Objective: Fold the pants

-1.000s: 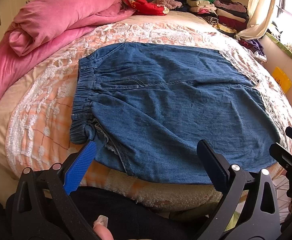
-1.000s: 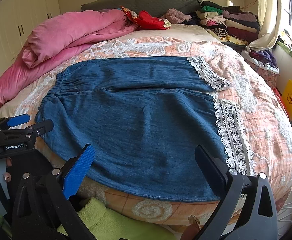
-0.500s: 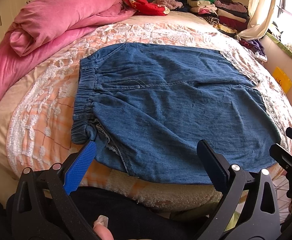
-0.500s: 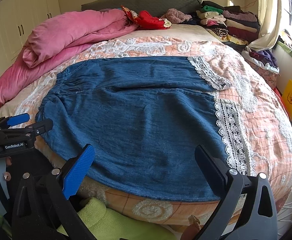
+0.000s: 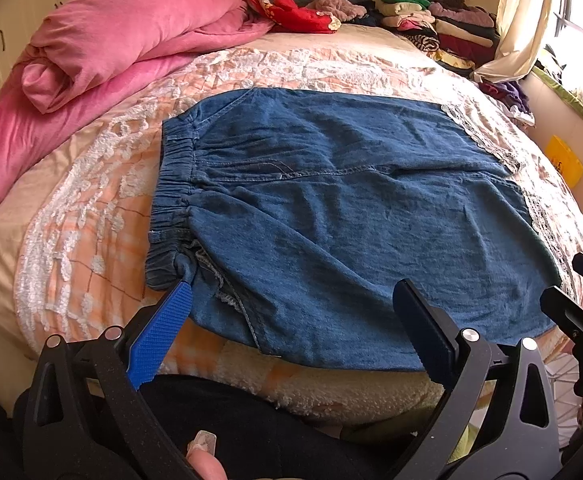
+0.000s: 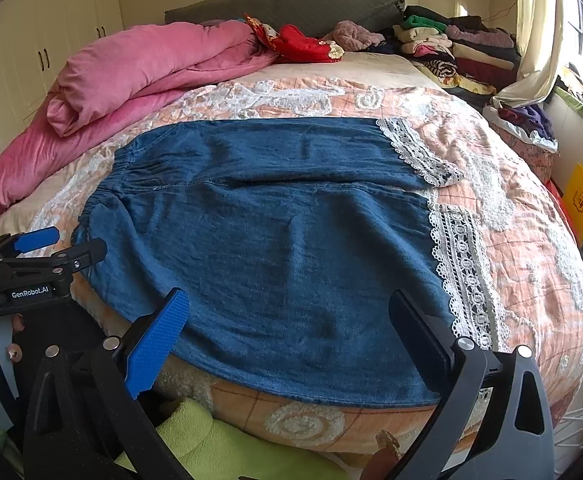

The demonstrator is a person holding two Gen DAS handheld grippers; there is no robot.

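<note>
1. Now the pants [image 5: 331, 208] lie flat on the bed [image 5: 91, 216], on the quilt with white lace patterns. Their long axis goes from left to right: the elastic waistband [image 5: 171, 200] is on the left end, and the lace-trimmed leg ends [image 6: 459, 276] are on the right end.

2. The two legs lie side by side, one far and one near, and the near edge hangs a little over the front edge of the bed.

3. The left gripper [image 5: 291, 332] is spread wide and holds nothing. It hovers just in front of the near edge, and its blue pad [image 5: 159, 336] is just beside the near corner of the waistband; I cannot tell if it touches the cloth.

4. The right gripper [image 6: 287, 332] is also spread and empty. It hovers before the near edge, closer to the leg ends.

5. So each gripper has its own end: the left one is nearer to the waistband, the right one is nearer to the lace hem. I judge that the coming move is to pinch the near edge at both ends and carry it away, over the far leg, so the fold runs along the long axis.

6. Further away, a pink duvet [image 5: 123, 40] lies on the left side of the bed, and stacks of folded clothes [image 6: 451, 44] stand at the far right corner, well apart from the pants.
</note>
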